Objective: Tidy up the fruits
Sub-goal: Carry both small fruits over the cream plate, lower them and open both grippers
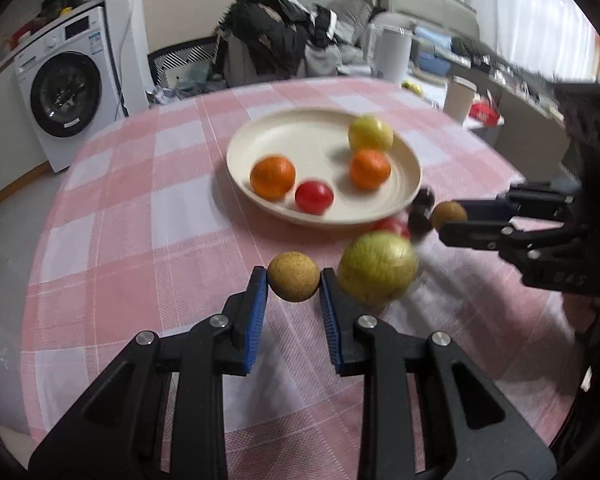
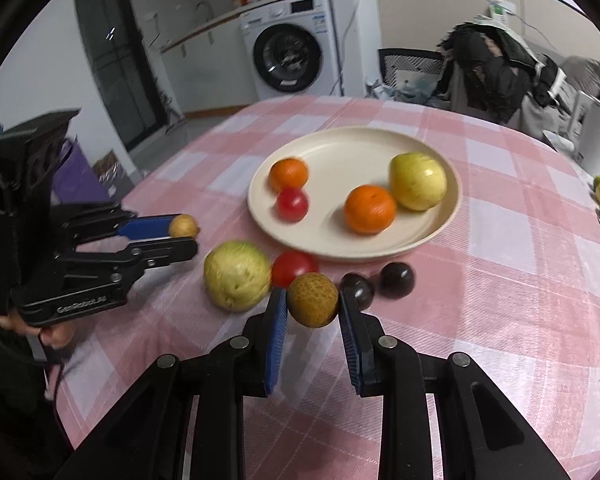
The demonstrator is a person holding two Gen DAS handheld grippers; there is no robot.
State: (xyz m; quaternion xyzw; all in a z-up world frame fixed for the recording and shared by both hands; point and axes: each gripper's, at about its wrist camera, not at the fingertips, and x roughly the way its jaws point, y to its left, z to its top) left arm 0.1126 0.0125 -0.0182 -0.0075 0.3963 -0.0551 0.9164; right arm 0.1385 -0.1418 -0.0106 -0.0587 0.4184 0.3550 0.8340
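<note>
- Left gripper (image 1: pixel 294 278) clamps a brown fruit (image 1: pixel 294 282) at six o'clock from the plate (image 1: pixel 260 136).
- Right gripper (image 2: pixel 313 300) clamps another brown ball (image 2: pixel 312 300).
- Only the right view shows both dark plums (image 2: pixel 397 280) clearly.

Cream plate (image 2: pixel 452 216) is the reference. On it: two oranges (image 2: pixel 370 209) (image 2: pixel 288 173), one red tomato (image 2: pixel 292 204), one yellow-green guava (image 2: pixel 418 181), all resting loose. Off the plate, near its front rim: second guava (image 2: pixel 237 274), second tomato (image 2: pixel 294 267) touching it, two dark plums (image 2: pixel 397 280) (image 2: pixel 358 290) side by side. Two small tan round fruits are clamped off the cloth: one (image 1: pixel 294 276) front-left of the plate, one (image 2: pixel 312 300) by the plums.
</note>
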